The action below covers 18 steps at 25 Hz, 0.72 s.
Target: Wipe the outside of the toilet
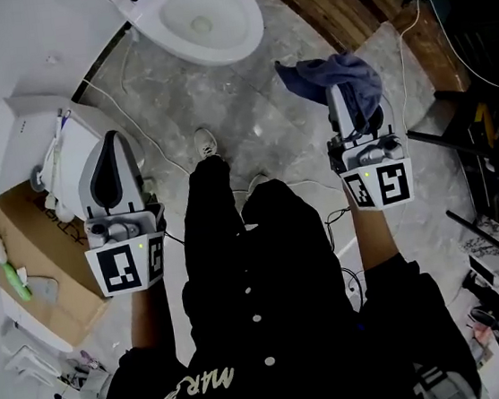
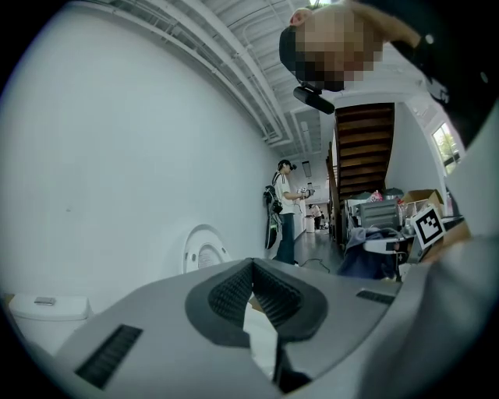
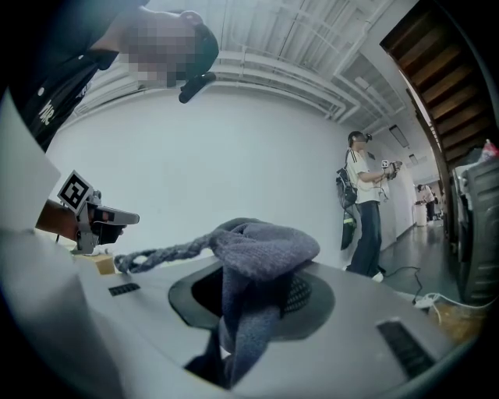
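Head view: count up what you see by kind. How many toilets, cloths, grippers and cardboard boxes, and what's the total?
Toilet: 1
Cloth: 1
Grippers: 2 (left gripper, right gripper)
Cardboard box: 1
Total: 5

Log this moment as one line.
right gripper: shut on cloth | left gripper: shut, empty | toilet: ahead, no contact

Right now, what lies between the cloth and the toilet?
Only bare floor, shown in the head view; the cloth hangs clear of the toilet.
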Available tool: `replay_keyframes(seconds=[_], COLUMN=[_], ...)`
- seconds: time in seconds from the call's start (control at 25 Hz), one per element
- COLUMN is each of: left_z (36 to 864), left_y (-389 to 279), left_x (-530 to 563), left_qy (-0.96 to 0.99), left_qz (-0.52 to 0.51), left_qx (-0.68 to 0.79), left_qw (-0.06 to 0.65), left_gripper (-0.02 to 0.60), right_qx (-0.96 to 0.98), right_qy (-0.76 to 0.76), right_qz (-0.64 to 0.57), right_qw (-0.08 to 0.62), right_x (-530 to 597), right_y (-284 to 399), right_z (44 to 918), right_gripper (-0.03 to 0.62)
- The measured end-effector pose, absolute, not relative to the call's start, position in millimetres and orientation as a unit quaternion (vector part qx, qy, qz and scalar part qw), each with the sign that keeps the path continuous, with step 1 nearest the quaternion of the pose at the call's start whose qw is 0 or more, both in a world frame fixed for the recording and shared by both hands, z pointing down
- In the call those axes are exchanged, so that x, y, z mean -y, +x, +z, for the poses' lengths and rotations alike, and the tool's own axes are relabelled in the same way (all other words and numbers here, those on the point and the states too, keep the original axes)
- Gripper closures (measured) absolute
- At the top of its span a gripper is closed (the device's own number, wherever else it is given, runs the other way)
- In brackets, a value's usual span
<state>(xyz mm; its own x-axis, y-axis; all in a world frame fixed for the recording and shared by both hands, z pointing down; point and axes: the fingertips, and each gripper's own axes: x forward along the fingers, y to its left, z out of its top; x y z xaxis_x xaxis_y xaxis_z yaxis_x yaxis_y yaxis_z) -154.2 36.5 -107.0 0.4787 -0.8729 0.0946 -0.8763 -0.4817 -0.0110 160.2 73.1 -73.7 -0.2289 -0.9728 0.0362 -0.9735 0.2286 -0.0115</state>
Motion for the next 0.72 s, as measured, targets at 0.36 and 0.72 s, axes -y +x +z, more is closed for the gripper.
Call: replay_keyframes(seconds=[0.36,0.72], left_z=[-27,49], left_y=[-159,-167], left_x=[-2,29], left_qy=[0.858,0.856], left_qz=[0.065,0.075], left_qx=[0.509,0.512], left_qw=[0.034,0.026], left_gripper=[0.572,0.572], right_qx=[0.781,0.791], right_qy=[0.624,0.609], right_qz=[0.033,0.04], right_qw=[0.017,0.034], right_x=[-50,-20], right_y=[161,153], right_z=[11,96], right_gripper=[0.485,0.487])
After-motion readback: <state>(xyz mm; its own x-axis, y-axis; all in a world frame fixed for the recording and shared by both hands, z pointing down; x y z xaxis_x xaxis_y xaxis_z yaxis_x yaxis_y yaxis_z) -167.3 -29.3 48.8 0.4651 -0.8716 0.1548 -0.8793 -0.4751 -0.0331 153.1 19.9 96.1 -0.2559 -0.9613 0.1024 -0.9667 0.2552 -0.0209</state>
